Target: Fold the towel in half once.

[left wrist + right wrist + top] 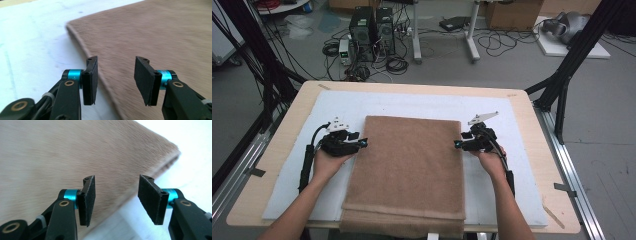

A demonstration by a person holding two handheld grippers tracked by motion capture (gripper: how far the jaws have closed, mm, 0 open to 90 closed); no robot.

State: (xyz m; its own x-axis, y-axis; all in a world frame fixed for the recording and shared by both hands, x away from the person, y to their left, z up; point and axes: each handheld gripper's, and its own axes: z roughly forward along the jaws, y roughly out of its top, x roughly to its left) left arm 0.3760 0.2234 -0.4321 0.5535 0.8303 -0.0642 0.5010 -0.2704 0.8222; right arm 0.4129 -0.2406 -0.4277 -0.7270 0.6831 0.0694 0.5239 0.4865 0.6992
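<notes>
Towel (409,167), brown and folded flat, lies mid-bench on a white mat (287,185), its near edge hanging over the bench (532,107) at 6 o'clock. Looks soft and limp with a short fuzzy nap, light, not fragile, probably not slippery; several layers show at the edges, so a pinch has to catch the full stack or just the top ply. Best hold is likely the long side edges or the corners, one tool per side.

Left tool (363,143) sits at the towel's 9 o'clock edge, pointing inward, jaws spread with nothing between the pads (90,80), edge just beneath them. Right tool (457,144) mirrors it at 3 o'clock, jaws also spread and empty. Both hands held low, forearms coming in from 6 o'clock, wrists roughly level.
</notes>
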